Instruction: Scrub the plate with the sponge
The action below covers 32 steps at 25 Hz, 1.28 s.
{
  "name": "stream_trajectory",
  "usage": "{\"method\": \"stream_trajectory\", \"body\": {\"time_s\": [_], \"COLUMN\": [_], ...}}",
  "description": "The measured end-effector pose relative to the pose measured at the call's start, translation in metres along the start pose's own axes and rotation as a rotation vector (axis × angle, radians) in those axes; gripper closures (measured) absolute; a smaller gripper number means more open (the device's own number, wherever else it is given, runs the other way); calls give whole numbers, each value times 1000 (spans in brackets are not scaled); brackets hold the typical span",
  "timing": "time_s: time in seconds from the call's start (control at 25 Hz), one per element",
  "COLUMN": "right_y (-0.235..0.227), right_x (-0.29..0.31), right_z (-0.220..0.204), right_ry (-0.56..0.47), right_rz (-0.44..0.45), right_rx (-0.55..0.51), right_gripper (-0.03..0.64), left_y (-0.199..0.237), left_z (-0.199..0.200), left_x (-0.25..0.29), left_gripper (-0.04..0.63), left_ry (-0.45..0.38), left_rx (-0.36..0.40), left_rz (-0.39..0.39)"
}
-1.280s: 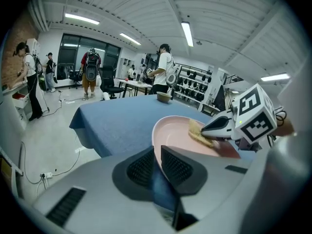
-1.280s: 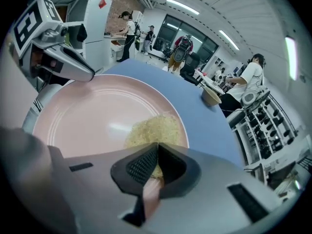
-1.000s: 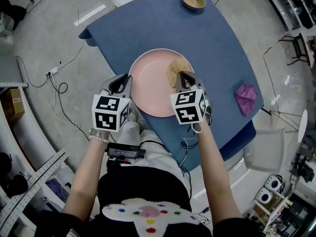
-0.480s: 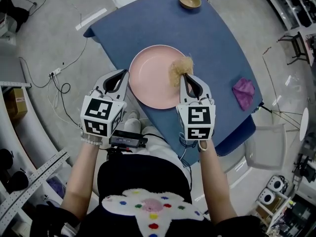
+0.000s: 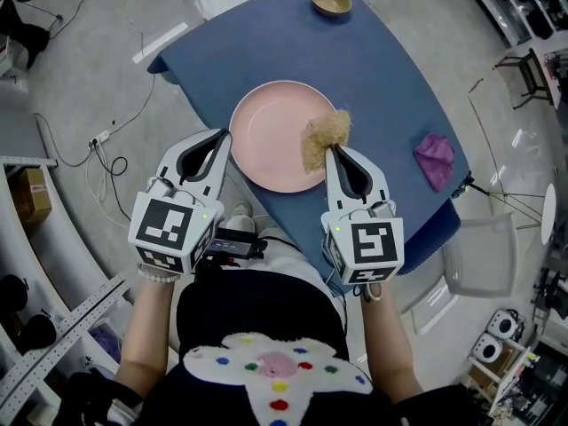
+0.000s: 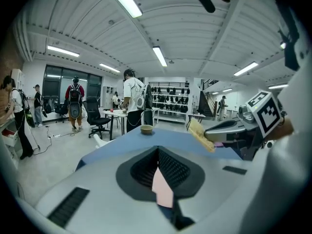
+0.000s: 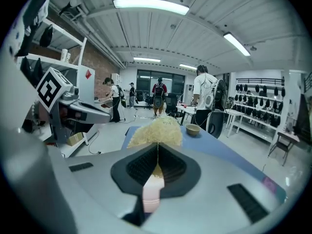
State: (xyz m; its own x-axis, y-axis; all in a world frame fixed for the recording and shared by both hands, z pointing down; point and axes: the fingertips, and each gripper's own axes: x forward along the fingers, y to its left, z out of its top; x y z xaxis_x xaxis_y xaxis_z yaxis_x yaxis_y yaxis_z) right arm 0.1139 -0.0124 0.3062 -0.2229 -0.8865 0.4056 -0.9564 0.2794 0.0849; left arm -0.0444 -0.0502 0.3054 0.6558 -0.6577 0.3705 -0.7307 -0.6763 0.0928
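A pink plate (image 5: 271, 136) lies on the blue table (image 5: 373, 69). My right gripper (image 5: 333, 149) is shut on a tan fibrous sponge (image 5: 325, 137), which it holds over the plate's right rim. The right gripper view shows the sponge (image 7: 156, 129) bulging out above the closed right gripper (image 7: 157, 146). In the left gripper view the sponge (image 6: 201, 134) looks raised off the table. My left gripper (image 5: 224, 137) is shut with nothing in it, just beside the plate's left rim. A strip of pink shows below the closed left gripper (image 6: 158, 151).
A small tan bowl (image 5: 330, 0) sits at the table's far edge, and a purple cloth (image 5: 434, 160) lies near the right edge. Cables (image 5: 106, 149) trail on the floor to the left. Office chairs and several people stand beyond the table (image 6: 131, 101).
Both grippers have drawn back toward me. The left jaws have closed, empty, away from the plate's rim. The sponge has moved with the right gripper to the plate's right rim.
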Motion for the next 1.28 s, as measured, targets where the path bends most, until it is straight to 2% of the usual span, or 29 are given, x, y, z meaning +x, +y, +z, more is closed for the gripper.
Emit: {"method": "stream_trajectory", "body": {"time_s": [0.32,1.28], "right_y": [6,10], "right_x": [-14,-12], "right_z": [7,3], "right_ry": [-25,-10], "right_rz": [-16,-23], "right_rx": [-2,-9], "right_gripper": [605,606], "left_y": [-10,-15], "left_z": [-11,4], "left_x": [-6,0], "left_gripper": [584,584], "left_ry": [25,-2], "left_rx": [-11,-11], "left_rz": [-38,-66]}}
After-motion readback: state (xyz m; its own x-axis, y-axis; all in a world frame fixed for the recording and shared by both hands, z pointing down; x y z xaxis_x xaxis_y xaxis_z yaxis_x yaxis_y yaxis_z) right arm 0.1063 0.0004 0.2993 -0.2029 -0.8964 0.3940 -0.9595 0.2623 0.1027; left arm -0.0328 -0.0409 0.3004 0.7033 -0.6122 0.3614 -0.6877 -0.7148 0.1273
